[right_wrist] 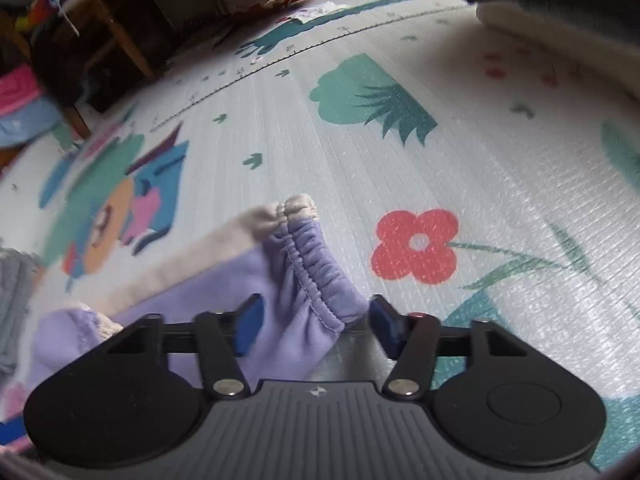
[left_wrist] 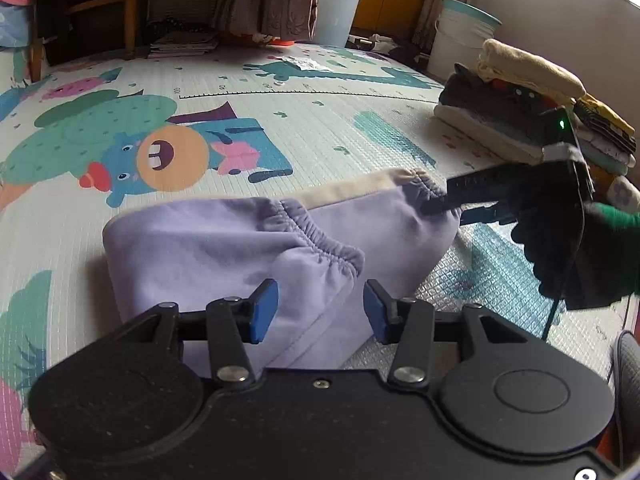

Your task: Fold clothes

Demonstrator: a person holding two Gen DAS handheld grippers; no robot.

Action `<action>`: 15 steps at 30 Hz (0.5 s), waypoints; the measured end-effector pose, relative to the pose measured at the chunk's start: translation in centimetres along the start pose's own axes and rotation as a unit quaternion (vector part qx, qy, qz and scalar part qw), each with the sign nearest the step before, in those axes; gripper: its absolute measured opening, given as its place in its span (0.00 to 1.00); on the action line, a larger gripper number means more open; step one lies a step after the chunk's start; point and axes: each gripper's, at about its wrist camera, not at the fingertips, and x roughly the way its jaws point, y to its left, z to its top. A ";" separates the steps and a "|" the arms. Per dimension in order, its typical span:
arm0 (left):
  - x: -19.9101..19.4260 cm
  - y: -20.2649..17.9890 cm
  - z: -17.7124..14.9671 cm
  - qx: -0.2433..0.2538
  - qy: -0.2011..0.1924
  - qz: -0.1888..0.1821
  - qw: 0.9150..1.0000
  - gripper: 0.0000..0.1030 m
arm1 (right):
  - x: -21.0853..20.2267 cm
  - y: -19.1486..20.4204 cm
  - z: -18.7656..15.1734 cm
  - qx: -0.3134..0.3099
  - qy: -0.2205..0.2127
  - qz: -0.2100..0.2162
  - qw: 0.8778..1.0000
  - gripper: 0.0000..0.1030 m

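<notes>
A lavender garment (left_wrist: 248,248) with gathered elastic cuffs lies partly folded on the cartoon-printed play mat (left_wrist: 304,128). The left gripper (left_wrist: 320,312) hangs over its near edge, blue pads apart with cloth between them but not pinched — released. The right gripper (right_wrist: 312,324) straddles one cuff (right_wrist: 316,272); its pads stand clear of the fabric. A stack of folded clothes (left_wrist: 532,120) sits well apart, toward the wall.

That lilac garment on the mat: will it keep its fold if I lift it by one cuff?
Probably not. The lilac garment looks soft and floppy, sagging into rounded folds. Its gathered cuff should give a firmer, less slippery hold. It looks light, so it would likely drag across the mat.
</notes>
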 end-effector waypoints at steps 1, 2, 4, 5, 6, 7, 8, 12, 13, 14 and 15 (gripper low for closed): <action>0.2 0.0 0.0 0.001 0.001 0.002 1.000 0.46 | 0.0 -0.1 0.0 0.001 -0.002 -0.007 1.000 0.33; 0.4 0.0 0.1 0.002 0.000 0.003 1.000 0.46 | 0.0 -0.4 0.1 0.009 -0.004 -0.004 1.000 0.29; 0.6 0.0 0.2 0.002 -0.002 0.002 1.000 0.46 | -0.1 -0.7 0.3 0.013 -0.001 0.006 1.000 0.26; 0.6 0.1 0.2 0.001 -0.004 0.002 1.000 0.46 | -0.2 -0.8 0.4 0.015 -0.001 0.010 1.000 0.25; 0.5 0.1 0.2 0.000 -0.006 0.002 1.000 0.46 | -0.5 -0.8 0.5 0.020 -0.004 0.015 1.000 0.25; 0.5 0.1 0.2 -0.001 -0.008 0.001 1.000 0.46 | -0.8 -0.8 0.7 0.025 -0.006 0.020 0.999 0.25; 0.5 0.2 0.2 -0.004 -0.010 0.001 1.000 0.46 | -1.2 -0.6 0.8 0.029 -0.012 0.026 0.999 0.24; 0.0 0.7 -0.1 -0.017 -0.017 0.006 1.000 0.47 | -3.8 1.7 1.7 0.013 -0.047 0.053 0.997 0.22; -0.1 0.9 -0.2 -0.021 -0.018 0.007 1.000 0.48 | -4.5 2.8 1.9 -0.001 -0.057 0.062 0.996 0.22; -0.3 1.1 -0.2 -0.025 -0.020 0.008 0.999 0.48 | -5.2 3.9 2.1 -0.017 -0.066 0.072 0.995 0.22; -0.5 1.3 -0.3 -0.029 -0.021 0.009 0.999 0.48 | -5.8 5.1 2.2 -0.034 -0.074 0.082 0.993 0.22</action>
